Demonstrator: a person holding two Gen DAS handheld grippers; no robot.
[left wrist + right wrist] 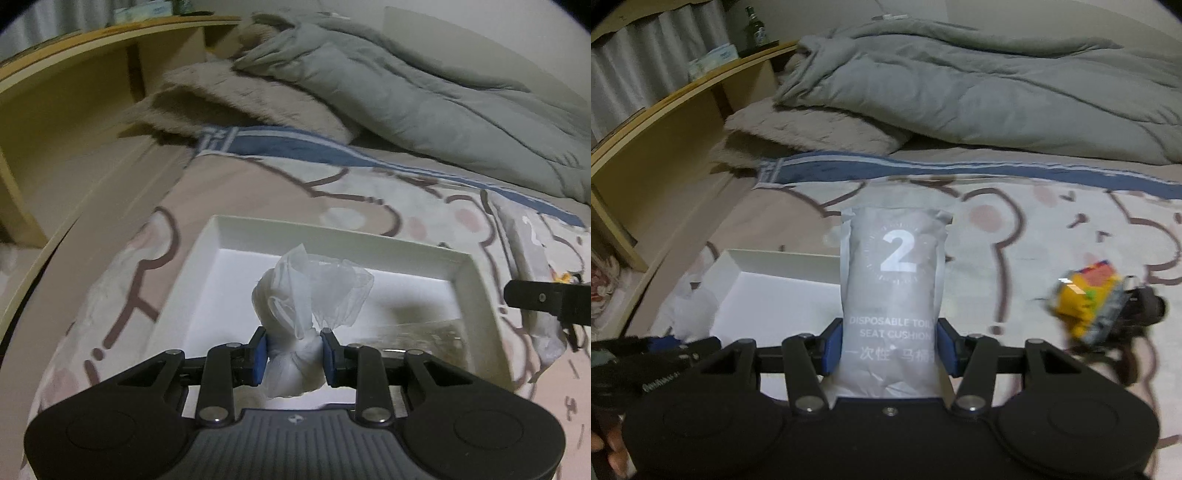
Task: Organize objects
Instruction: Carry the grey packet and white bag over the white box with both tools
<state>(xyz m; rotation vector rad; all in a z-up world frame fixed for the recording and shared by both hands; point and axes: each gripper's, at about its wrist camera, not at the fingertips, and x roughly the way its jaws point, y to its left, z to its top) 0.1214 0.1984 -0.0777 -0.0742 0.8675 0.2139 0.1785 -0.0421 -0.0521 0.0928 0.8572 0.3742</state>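
My left gripper point(293, 356) is shut on a knotted white plastic bag point(295, 321), held above the near part of a white open box point(258, 229) on the bed. My right gripper point(890, 349) is shut on a grey packet point(894, 280) printed with a large "2" and "disposable toilet seat cushion", held upright. In the right wrist view the same white box point(768, 260) lies to the left behind the packet, and the white bag point(689, 306) shows at the left above the other gripper. The right gripper's tip and its grey packet point(524, 240) enter the left wrist view at the right edge.
A yellow multicoloured pack point(1086, 302) and a black object point(1145, 306) lie on the patterned bedspread point(1052, 229) to the right. A grey duvet point(997, 96) and furry pillow point(812, 125) fill the back. A wooden shelf headboard point(665, 122) runs along the left.
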